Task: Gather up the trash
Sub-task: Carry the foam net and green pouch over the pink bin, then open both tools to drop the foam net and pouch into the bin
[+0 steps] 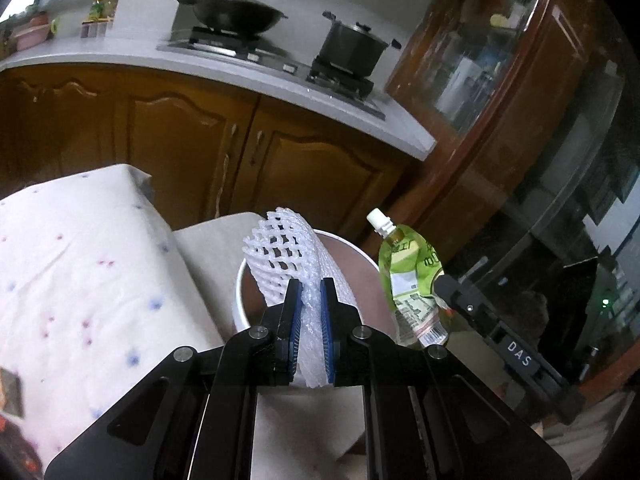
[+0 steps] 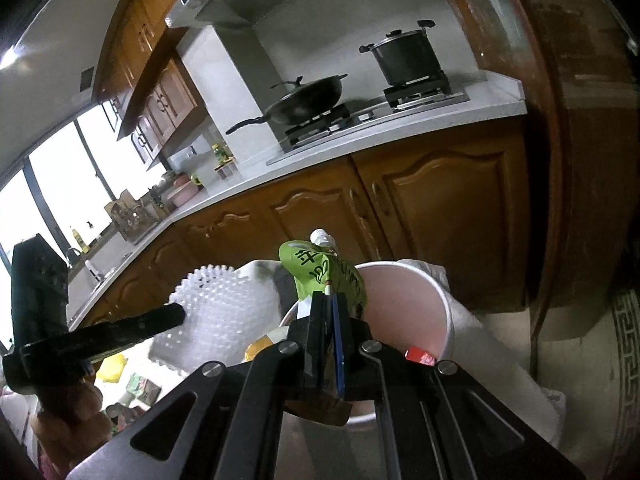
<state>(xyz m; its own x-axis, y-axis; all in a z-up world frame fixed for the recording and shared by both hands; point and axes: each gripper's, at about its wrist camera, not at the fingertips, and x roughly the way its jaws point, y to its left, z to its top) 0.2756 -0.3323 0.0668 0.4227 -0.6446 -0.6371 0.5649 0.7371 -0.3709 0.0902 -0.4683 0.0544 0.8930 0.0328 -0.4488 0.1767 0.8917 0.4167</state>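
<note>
Kitchen bkgd: L tool (image 1: 311, 300) clamps foam net (image 1: 288, 248), R tool (image 2: 330, 312) clamps pouch (image 2: 320, 272).

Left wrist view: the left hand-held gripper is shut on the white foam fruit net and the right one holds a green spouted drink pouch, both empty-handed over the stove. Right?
Not over the stove. The left wrist view shows the foam fruit net and drink pouch above a white paper bucket, with the stove far behind.
</note>
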